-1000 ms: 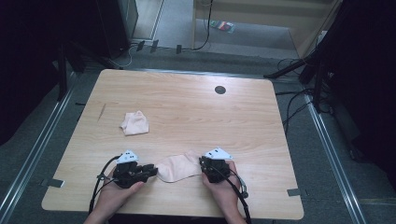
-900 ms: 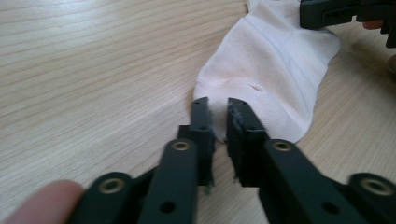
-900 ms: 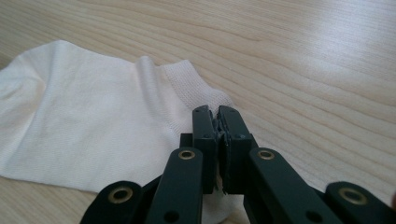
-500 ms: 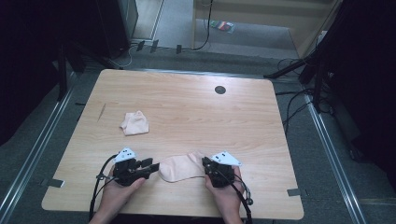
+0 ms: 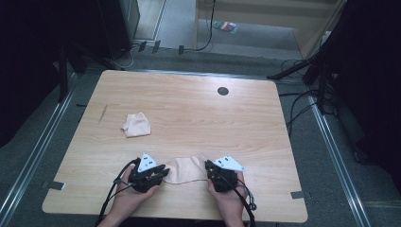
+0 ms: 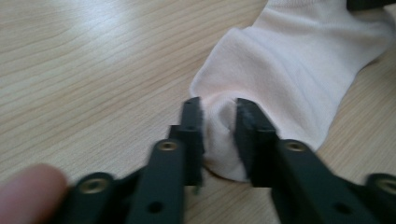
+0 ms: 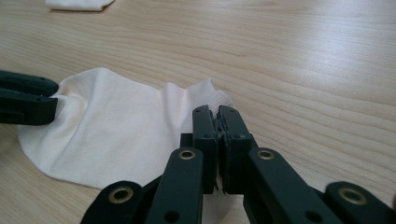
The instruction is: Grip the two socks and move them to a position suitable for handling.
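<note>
A pale pink sock (image 5: 185,169) lies flat on the wooden table (image 5: 189,113) near its front edge, held between both grippers. My left gripper (image 5: 165,171) is closed on the sock's rounded left end. In the left gripper view, a fold of the sock (image 6: 289,60) is bunched between the left gripper's (image 6: 217,109) jaws. My right gripper (image 5: 206,166) is shut on the sock's right edge. In the right gripper view, the right gripper (image 7: 215,112) pinches the ribbed rim of the sock (image 7: 116,126), and the left gripper (image 7: 28,100) is at the far left.
A second pale sock (image 5: 136,125), folded into a bundle, lies on the left half of the table, farther back. A dark round hole (image 5: 222,91) sits near the far edge. Cables run over the floor to the right, and the table's front edge is just behind both hands.
The right gripper has shifted a little to the right and toward the front edge with the sock's edge. The sock now lies spread wider between the two grippers.
</note>
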The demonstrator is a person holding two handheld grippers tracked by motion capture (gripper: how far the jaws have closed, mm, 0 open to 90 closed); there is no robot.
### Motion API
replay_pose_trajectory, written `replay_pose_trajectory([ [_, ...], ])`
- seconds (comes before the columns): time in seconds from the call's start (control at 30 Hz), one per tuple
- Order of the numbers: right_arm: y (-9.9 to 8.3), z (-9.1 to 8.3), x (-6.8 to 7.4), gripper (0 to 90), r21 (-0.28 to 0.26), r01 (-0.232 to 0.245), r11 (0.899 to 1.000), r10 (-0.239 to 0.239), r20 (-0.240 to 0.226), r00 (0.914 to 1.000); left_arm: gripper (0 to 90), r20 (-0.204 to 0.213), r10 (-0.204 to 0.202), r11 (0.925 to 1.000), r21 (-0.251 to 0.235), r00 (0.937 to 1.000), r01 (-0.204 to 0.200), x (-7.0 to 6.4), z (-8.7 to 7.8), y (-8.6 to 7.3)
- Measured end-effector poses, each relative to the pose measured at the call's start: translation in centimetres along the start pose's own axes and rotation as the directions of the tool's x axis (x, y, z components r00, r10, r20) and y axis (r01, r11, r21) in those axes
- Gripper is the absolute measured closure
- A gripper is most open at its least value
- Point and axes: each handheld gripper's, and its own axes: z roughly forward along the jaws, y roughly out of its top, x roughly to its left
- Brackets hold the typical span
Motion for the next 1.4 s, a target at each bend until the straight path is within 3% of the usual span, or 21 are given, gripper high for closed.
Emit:
replay_pose_trajectory([
  [0.17, -0.1, -0.6, 0.2, 87.7, -0.017, -0.013, 1.0, 0.013, 0.012, 0.9998, 87.1, -0.008, -0.053, 0.9985, 0.011, 0.9985, 0.053, 1.1, -0.6, 0.0],
  [0.33, -0.6, -0.4, 0.9, 86.3, 0.018, -0.013, 1.0, 0.013, 0.011, 0.9999, 86.0, -0.015, -0.094, 0.9956, 0.007, 0.9955, 0.094, 2.1, -1.2, -0.4],
  [0.37, -0.6, -0.4, 0.9, 83.6, 0.018, -0.013, 1.0, 0.013, 0.017, 0.9998, 83.1, -0.017, -0.099, 0.9951, 0.007, 0.995, 0.099, 2.2, -1.3, -0.4],
  [0.43, -0.6, -0.4, 0.8, 71.0, 0.014, -0.022, 1.0, 0.022, 0.025, 0.9995, 64.1, -0.005, -0.121, 0.9927, 0.007, 0.9927, 0.121, 2.4, -1.2, -0.4],
  [0.5, -0.4, -0.7, 0.4, 64.0, -0.003, -0.045, 0.999, 0.045, 0.013, 0.9989, 51.8, -0.002, -0.122, 0.9925, -0.003, 0.9926, 0.122, 2.5, -1.5, -0.4],
  [0.67, 0.0, -1.5, -0.8, 52.8, -0.032, -0.077, 0.997, 0.077, 0.0, 0.997, 40.3, 0.018, -0.154, 0.9873, -0.038, 0.9879, 0.154, 3.2, -2.2, -0.2],
  [0.8, 0.3, -1.9, -1.3, 47.4, -0.033, -0.079, 0.996, 0.079, 0.008, 0.9969, 36.0, 0.0, -0.188, 0.9801, -0.064, 0.9822, 0.188, 4.0, -2.7, -0.3],
  [0.93, 0.4, -2.4, -1.7, 40.4, -0.026, -0.038, 0.999, 0.038, 0.014, 0.9992, 34.0, -0.034, -0.243, 0.9652, -0.107, 0.9693, 0.239, 5.5, -3.3, -0.2],
  [1.07, 0.1, -2.9, -2.5, 36.8, -0.019, 0.001, 1.0, -0.001, 0.018, 0.9998, 33.5, -0.071, -0.277, 0.9549, -0.131, 0.9582, 0.266, 7.1, -3.8, -0.1],
  [1.1, 0.0, -3.0, -2.6, 36.2, -0.013, 0.001, 1.0, -0.001, 0.024, 0.9997, 33.4, -0.084, -0.294, 0.9494, -0.142, 0.9522, 0.28, 7.7, -3.9, 0.0],
  [1.13, -0.2, -3.1, -3.0, 35.7, -0.009, -0.001, 1.0, 0.002, 0.029, 0.9996, 33.3, -0.095, -0.297, 0.9485, -0.144, 0.9501, 0.283, 8.0, -3.9, 0.0],
  [1.23, -0.5, -3.5, -4.0, 31.9, -0.001, -0.016, 1.0, 0.016, 0.037, 0.9992, 31.6, -0.126, -0.329, 0.937, -0.166, 0.9358, 0.307, 9.3, -4.0, 0.3],
  [1.3, -0.6, -3.6, -4.5, 23.9, -0.001, -0.032, 0.999, 0.032, 0.037, 0.9988, 30.4, -0.148, -0.35, 0.9291, -0.181, 0.9251, 0.322, 10.2, -4.1, 0.6],
  [1.4, -0.4, -3.8, -5.3, 15.7, -0.004, -0.081, 0.997, 0.081, 0.042, 0.9958, 29.3, -0.188, -0.368, 0.9228, -0.195, 0.9109, 0.332, 11.5, -4.0, 1.2],
])
